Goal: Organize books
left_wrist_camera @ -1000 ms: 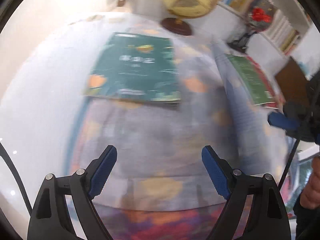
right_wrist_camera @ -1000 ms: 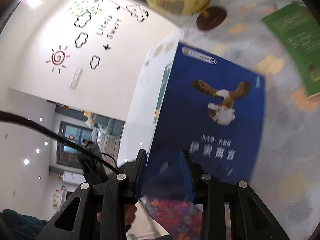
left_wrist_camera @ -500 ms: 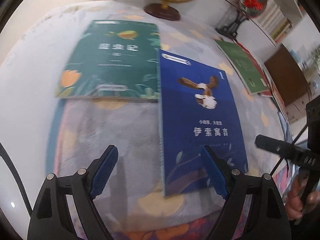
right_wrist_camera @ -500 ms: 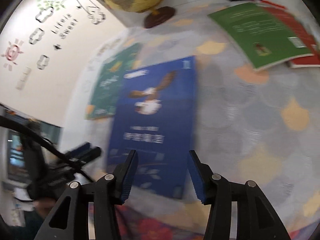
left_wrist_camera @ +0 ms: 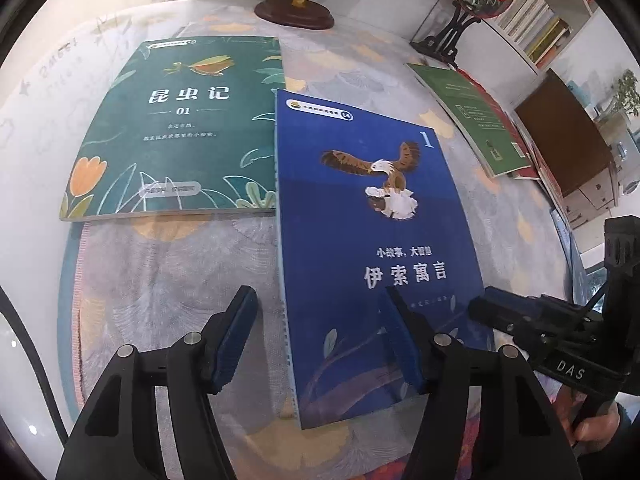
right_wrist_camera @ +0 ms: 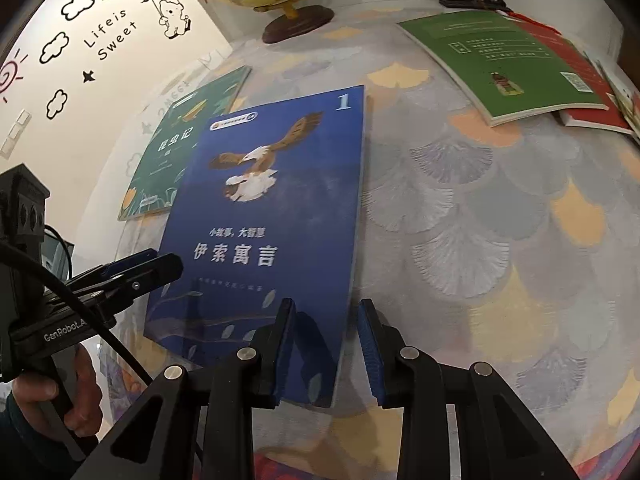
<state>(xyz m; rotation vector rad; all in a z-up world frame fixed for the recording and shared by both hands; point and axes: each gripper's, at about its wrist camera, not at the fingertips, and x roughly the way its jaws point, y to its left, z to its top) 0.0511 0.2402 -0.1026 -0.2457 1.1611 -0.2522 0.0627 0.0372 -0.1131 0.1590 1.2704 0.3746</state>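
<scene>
A blue book with an eagle on its cover (left_wrist_camera: 372,240) lies flat on the patterned cloth, its far left corner overlapping a dark green book (left_wrist_camera: 180,128). Both also show in the right wrist view, the blue book (right_wrist_camera: 272,208) and the green one (right_wrist_camera: 180,140). My left gripper (left_wrist_camera: 320,344) is open and empty, hovering over the blue book's near left edge. My right gripper (right_wrist_camera: 326,352) is open and empty, straddling the blue book's near right corner. A light green book (right_wrist_camera: 504,68) lies on a red book (right_wrist_camera: 592,92) at the far right.
A globe on a dark round base (left_wrist_camera: 296,12) and a black stand with a red flower fan (left_wrist_camera: 452,36) stand at the back of the table (right_wrist_camera: 500,240). Bookshelves (left_wrist_camera: 532,20) line the wall behind. A white wall (right_wrist_camera: 80,60) lies to the left.
My right gripper held the blue book upright, laid it flat beside the dark green book, and opened. My left gripper has moved closer over the blue book's near edge.
</scene>
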